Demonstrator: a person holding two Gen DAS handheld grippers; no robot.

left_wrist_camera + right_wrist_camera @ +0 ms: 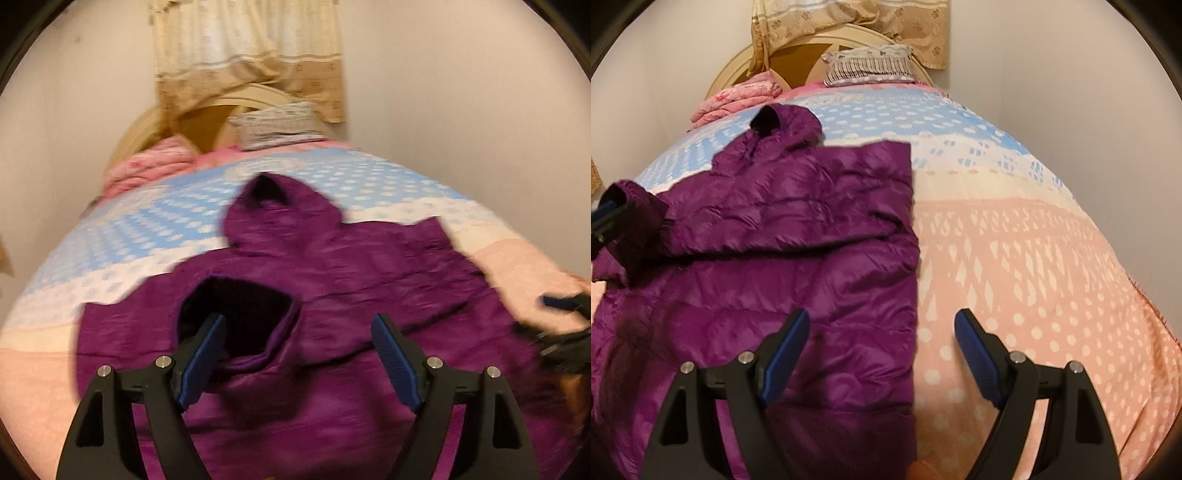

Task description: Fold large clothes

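Note:
A purple hooded puffer jacket (pixel 332 280) lies flat on the bed, hood (pixel 273 206) toward the headboard; it also shows in the right wrist view (pixel 798 236). A sleeve is folded across the body, its dark cuff opening (pixel 236 314) just ahead of my left gripper (pixel 299 325), which is open and empty above it. My right gripper (pixel 881 325) is open and empty over the jacket's right edge (pixel 912 258). The right gripper shows at the right edge of the left wrist view (pixel 561 325). The left gripper's finger (pixel 605 214) shows beside the cuff (pixel 631 206) in the right wrist view.
The bedspread (pixel 1015 258) is pink and blue with white dots. A striped pillow (pixel 868 66) and a pink folded blanket (pixel 738 96) lie by the cream headboard (pixel 738 62). A beige curtain (pixel 251 59) hangs behind. White walls flank the bed.

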